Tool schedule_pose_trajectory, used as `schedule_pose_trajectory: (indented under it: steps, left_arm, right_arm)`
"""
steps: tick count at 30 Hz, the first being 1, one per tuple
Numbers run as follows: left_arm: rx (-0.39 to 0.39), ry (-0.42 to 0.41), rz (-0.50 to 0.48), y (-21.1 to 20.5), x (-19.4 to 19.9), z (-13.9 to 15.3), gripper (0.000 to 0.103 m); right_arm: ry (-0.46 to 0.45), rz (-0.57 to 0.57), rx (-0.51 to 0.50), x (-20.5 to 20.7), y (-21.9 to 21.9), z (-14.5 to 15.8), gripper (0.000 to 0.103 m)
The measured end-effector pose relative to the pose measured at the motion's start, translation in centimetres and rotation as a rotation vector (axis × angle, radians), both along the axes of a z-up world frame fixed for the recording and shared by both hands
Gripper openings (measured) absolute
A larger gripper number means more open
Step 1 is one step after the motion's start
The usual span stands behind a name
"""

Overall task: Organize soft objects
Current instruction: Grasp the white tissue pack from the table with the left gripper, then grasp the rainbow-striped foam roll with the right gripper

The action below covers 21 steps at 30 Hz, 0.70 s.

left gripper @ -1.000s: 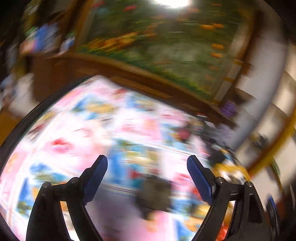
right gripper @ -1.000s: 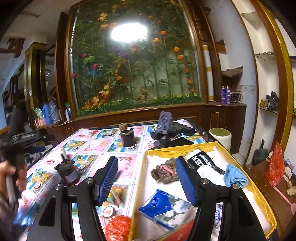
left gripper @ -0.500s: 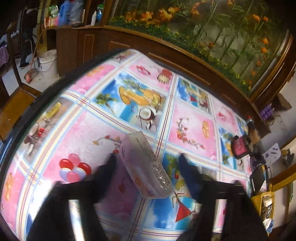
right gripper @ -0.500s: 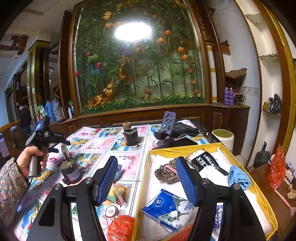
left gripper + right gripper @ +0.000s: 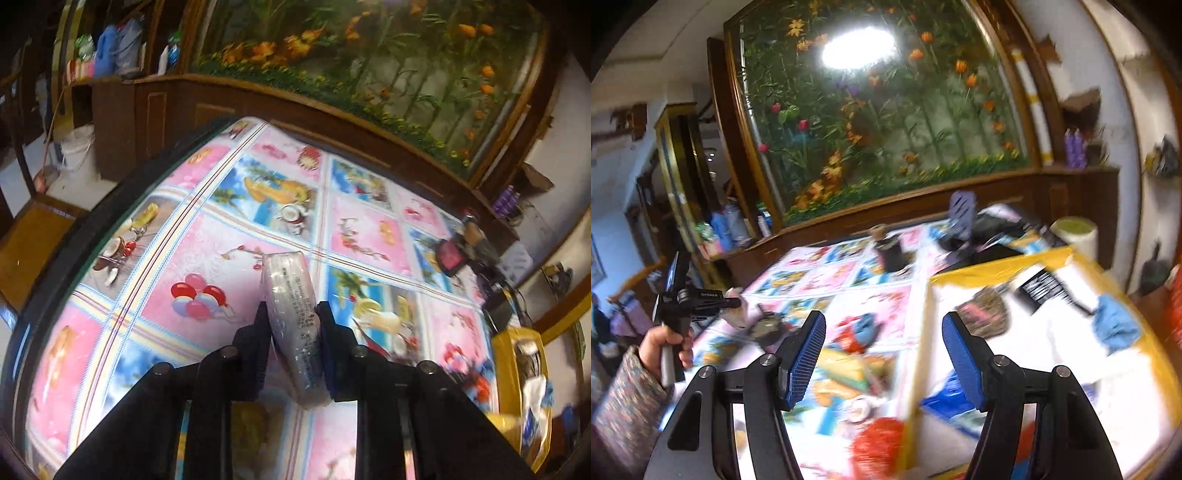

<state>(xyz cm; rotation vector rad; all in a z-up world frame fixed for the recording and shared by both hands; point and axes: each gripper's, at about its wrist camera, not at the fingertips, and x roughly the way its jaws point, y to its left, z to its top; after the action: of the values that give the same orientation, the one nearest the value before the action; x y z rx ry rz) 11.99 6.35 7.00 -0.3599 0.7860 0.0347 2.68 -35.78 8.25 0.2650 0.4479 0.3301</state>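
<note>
The left gripper [image 5: 291, 317] has closed since a moment ago: its jaws, which stood wide apart over the patterned cloth, are now clamped on the flat, clear-wrapped pale tissue pack [image 5: 293, 317] that lay loose on the cloth half a second ago. The pack stands on edge between the pads, its far end sticking out ahead of the fingers, over the middle of the bench [image 5: 155, 258] with its pink-and-blue picture tablecloth. I judge the pickup done, so the carry towards the container comes next.

The right gripper [image 5: 884, 356] hangs with its blue pads apart and nothing between them, over the seam where the cloth meets the yellow-rimmed, white-lined tray [image 5: 993, 269] at the bench's right side. In the tray lie a brown knitted bundle [image 5: 984, 312], a black-and-white printed cloth [image 5: 1047, 288], a light blue rag [image 5: 1115, 326] and a blue tissue packet [image 5: 947, 404] near its front edge. A red crumpled bag [image 5: 877, 439] lies just outside the rim.
</note>
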Motion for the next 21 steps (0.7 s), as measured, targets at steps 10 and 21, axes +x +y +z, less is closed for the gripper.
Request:
schedule_pose_trajectory:
  steps: [10, 21]
  left_arm:
    - [-0.004, -0.079, -0.431, -8.9, -5.4, 1.7, 0.023]
    - [-0.001, -0.015, -0.541, -11.4, -6.1, 0.1, 0.023]
  right_arm:
    - [0.324, -0.022, -0.029, 8.2, 7.1, -3.0, 0.07]
    - [0.416, 0.247, -0.188, 7.1, 13.1, -6.3, 0.07]
